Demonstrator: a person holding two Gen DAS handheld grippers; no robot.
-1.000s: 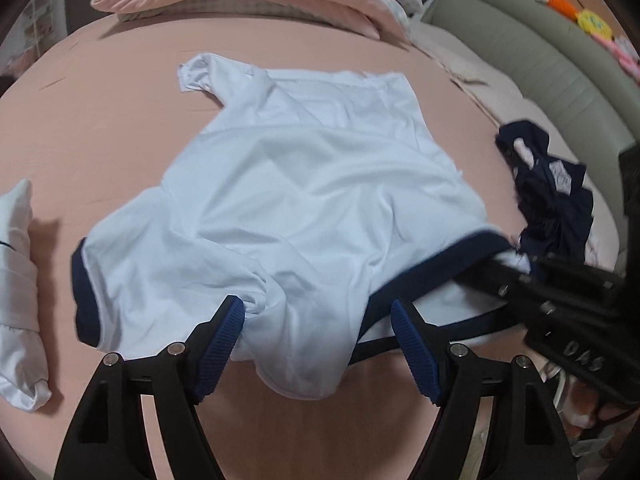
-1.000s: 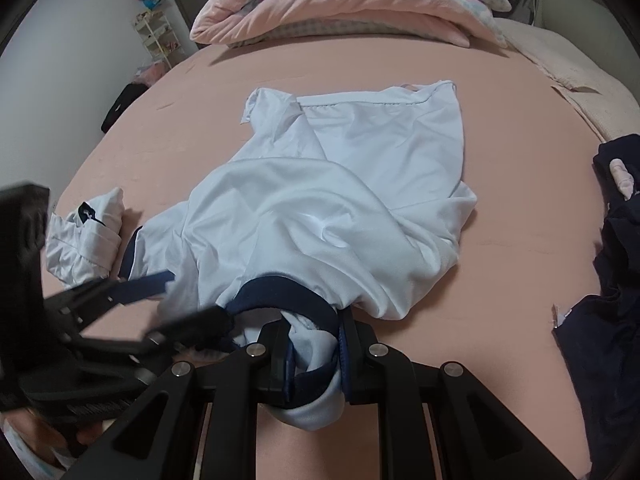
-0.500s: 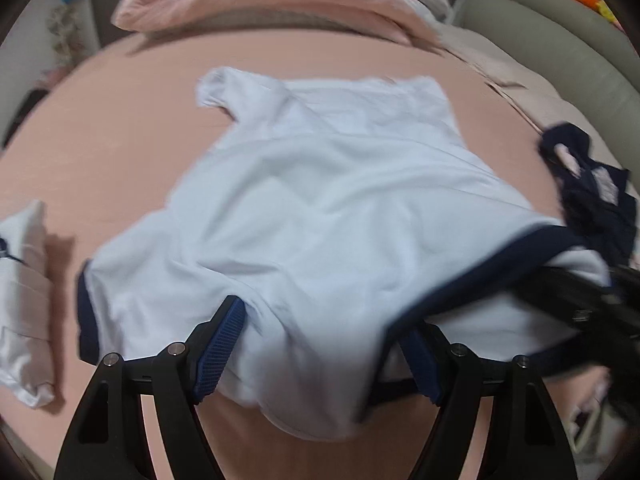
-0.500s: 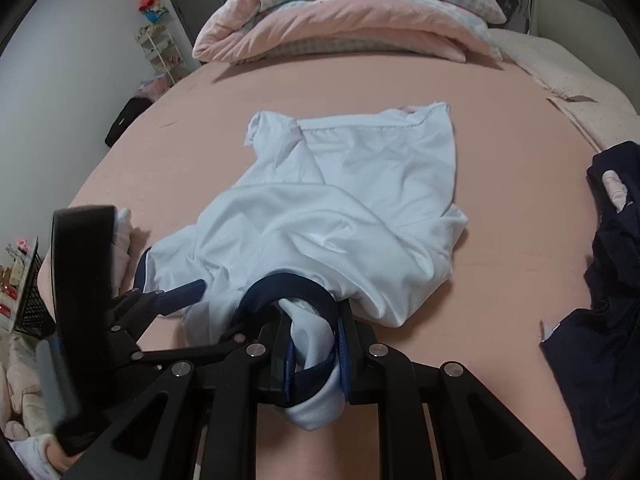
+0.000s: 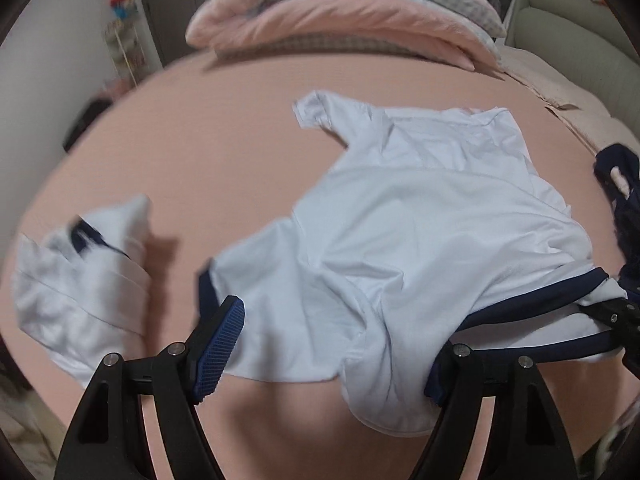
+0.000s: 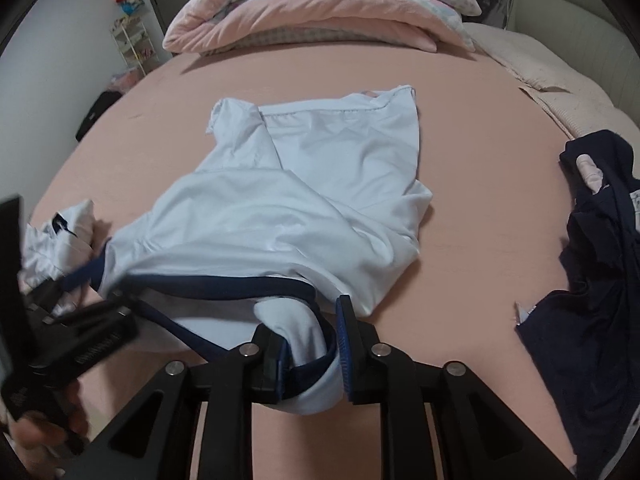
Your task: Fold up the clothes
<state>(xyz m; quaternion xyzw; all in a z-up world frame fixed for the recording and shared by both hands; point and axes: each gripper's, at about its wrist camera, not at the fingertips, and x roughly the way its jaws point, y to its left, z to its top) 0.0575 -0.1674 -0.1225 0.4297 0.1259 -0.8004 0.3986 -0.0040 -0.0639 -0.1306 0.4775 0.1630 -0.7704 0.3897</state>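
Shirt, white with navy trim, lies rumpled mid-frame on pink bed. Right hand-held gripper is opening, navy hem between its jaws; left hand-held gripper spread over cloth. Release step; next, regrip and fold.

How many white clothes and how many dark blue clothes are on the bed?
White: 2, the shirt and the folded top
Dark blue: 1, the heap
Total: 3
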